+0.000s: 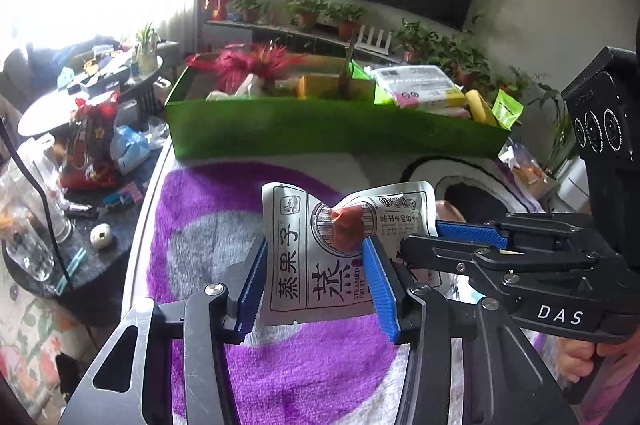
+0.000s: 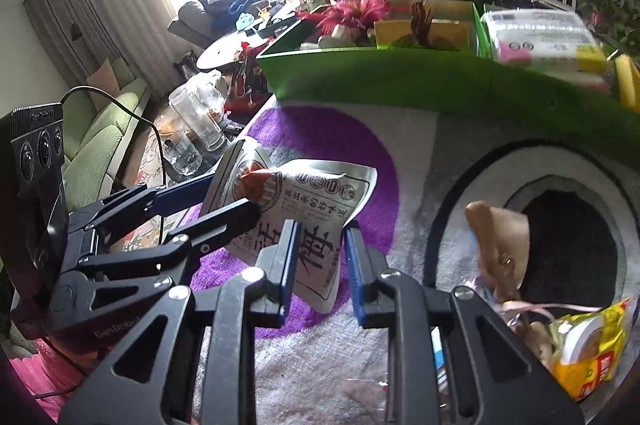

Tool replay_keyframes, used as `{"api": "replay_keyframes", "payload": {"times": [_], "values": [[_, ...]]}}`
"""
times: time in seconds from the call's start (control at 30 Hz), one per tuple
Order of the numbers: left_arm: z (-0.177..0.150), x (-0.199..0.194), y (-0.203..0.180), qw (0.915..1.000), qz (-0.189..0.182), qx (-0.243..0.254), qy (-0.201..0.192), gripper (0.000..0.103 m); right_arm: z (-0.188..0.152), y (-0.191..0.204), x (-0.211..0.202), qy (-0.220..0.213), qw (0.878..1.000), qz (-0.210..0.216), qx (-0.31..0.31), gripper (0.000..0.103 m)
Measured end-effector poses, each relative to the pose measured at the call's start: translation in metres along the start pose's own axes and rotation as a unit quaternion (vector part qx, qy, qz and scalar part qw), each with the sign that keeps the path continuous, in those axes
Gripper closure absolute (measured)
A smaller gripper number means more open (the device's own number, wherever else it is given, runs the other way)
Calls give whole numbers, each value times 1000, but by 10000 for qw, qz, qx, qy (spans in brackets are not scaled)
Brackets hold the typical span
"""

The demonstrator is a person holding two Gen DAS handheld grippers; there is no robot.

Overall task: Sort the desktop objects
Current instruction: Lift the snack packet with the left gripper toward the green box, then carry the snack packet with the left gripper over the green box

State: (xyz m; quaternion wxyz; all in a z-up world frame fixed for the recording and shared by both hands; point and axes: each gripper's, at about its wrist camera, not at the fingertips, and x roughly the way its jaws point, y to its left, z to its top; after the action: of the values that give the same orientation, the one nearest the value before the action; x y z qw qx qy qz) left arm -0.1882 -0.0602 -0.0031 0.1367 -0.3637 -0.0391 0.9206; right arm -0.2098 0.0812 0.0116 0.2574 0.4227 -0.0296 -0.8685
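Left of the table, a low dark side table (image 1: pixel 80 257) carries clear jars and loose clutter, apart from the sorting. On the table's purple-and-grey rug (image 1: pixel 304 365), the left claw (image 1: pixel 316 281) stands about half wide around the lower part of a silver steamed-fruit pouch (image 1: pixel 320 265); I cannot tell whether its pads press the foil. The right claw (image 2: pixel 320 265) is narrowed on the same pouch, which hangs clear of the rug between both tools, apparently so it can be carried without crumpling. Behind, a green box (image 1: pixel 336 129) already holds packets and red flowers, likely the destination. To the right lie a brown piece (image 2: pixel 500 245) and a yellow snack pack (image 2: pixel 588 349), still unsorted.
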Motion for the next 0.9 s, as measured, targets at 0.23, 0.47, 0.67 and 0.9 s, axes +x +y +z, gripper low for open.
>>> {"api": "replay_keyframes", "payload": {"times": [0.23,0.47,0.67,0.9], "values": [[21,-6,-4,9997,63,86,-199,55,15,1,-10,-197,9997,-43,-148,80],[37,-3,-10,9994,63,183,-274,55,26,-9,-14,-344,9994,-24,-99,79],[59,3,-16,9990,51,280,-348,55,44,-19,-20,-477,9988,-66,-110,79],[90,8,-22,9978,54,356,-548,55,72,-30,-27,-672,9976,-100,-161,77]]}}
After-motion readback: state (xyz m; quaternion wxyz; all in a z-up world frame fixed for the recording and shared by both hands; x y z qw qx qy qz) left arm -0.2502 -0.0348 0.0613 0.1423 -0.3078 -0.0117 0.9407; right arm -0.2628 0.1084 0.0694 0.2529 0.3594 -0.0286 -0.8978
